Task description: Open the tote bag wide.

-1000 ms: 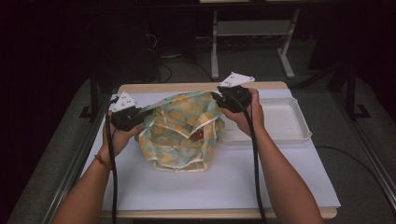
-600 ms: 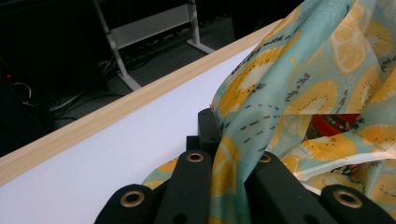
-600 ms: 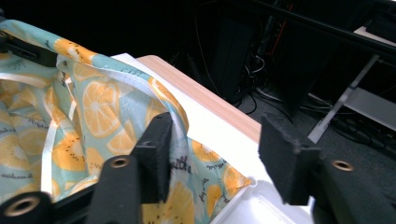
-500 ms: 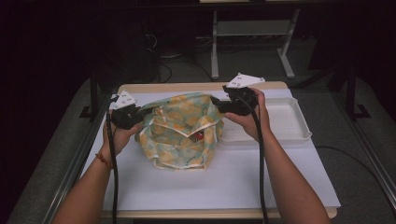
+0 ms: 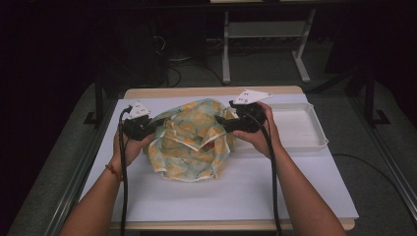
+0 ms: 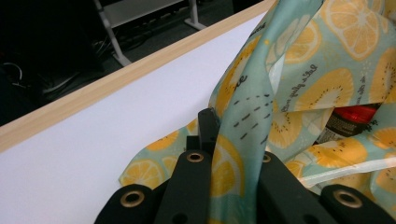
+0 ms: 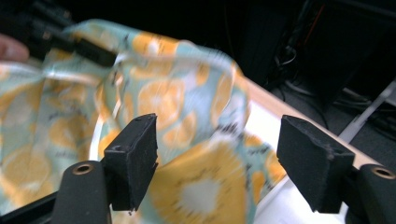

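A teal cloth printed with lemon slices (image 5: 194,140) lies bundled on the white sheet, with a red item (image 5: 210,146) peeking from its folds. My left gripper (image 5: 150,125) is shut on a raised strip of the cloth at the bundle's left side; in the left gripper view the cloth (image 6: 243,140) is pinched between the jaws of the left gripper (image 6: 229,140), with the red item (image 6: 350,119) behind. My right gripper (image 5: 222,120) is at the bundle's upper right. Its jaws have just been opening, and the right gripper (image 7: 219,149) now stands open, with the cloth (image 7: 187,107) loose beyond its pads.
A white tray (image 5: 314,142) stands at the right of the table, just behind the right hand. The white sheet (image 5: 236,191) covers most of the wooden tabletop (image 5: 196,92). Dark floor, cables and a metal stand lie beyond the far edge.
The right gripper's jaws have opened and let go of the cloth, whose right side has slumped. The left gripper keeps its hold and has not moved.
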{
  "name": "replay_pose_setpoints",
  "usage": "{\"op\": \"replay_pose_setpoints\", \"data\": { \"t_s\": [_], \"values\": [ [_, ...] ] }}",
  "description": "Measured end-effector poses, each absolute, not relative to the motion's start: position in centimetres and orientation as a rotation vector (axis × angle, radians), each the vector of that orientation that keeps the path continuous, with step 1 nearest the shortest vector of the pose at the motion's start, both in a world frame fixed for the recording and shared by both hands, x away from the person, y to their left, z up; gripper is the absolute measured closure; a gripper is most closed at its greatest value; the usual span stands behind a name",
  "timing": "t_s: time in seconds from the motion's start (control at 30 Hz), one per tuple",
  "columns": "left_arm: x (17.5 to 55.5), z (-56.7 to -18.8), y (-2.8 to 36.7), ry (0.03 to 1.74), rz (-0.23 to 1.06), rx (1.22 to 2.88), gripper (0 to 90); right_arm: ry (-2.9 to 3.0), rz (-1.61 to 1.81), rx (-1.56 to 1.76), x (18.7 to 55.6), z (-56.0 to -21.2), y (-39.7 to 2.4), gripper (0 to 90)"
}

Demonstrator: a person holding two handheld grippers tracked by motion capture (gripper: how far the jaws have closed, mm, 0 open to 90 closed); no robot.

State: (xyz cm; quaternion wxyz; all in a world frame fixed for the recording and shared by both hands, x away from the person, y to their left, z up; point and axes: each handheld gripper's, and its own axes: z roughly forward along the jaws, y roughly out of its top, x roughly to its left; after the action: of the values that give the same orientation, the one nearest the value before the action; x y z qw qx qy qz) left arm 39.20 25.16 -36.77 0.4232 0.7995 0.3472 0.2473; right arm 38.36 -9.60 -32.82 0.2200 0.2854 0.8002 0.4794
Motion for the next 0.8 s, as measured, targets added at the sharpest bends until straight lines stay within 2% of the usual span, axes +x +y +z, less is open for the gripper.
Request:
{"op": "replay_pose_setpoints", "data": {
  "t_s": [0.23,0.47,0.5,0.53,0.57,0.73,0.77,0.8],
  "values": [
    [39.1,-36.8,25.1,0.874,0.631,2.003,89.9,2.307,1.285,0.801,37.1,-35.4,-9.3,15.9],
    [39.2,-36.7,24.8,0.866,0.626,1.997,89.9,2.417,1.215,0.797,37.2,-37.4,-8.5,15.5],
    [39.2,-36.6,24.8,0.865,0.623,1.994,89.9,2.410,1.184,0.820,37.6,-37.8,-8.4,24.1],
    [39.2,-36.6,24.7,0.863,0.622,1.991,89.9,2.410,1.184,0.820,37.6,-37.8,-8.4,24.1],
    [39.2,-36.5,24.8,0.858,0.620,1.993,89.9,2.408,1.176,0.835,37.8,-38.0,-8.3,34.4],
    [39.1,-36.4,24.8,0.838,0.603,1.984,89.9,2.425,1.150,0.794,38.0,-38.1,-8.1,65.1],
    [39.1,-36.4,24.9,0.834,0.604,1.985,89.9,2.429,1.152,0.786,38.0,-38.1,-8.1,73.9],
    [39.1,-36.3,24.9,0.836,0.602,1.977,89.9,2.421,1.148,0.792,38.0,-38.1,-8.2,76.8]
  ]
}}
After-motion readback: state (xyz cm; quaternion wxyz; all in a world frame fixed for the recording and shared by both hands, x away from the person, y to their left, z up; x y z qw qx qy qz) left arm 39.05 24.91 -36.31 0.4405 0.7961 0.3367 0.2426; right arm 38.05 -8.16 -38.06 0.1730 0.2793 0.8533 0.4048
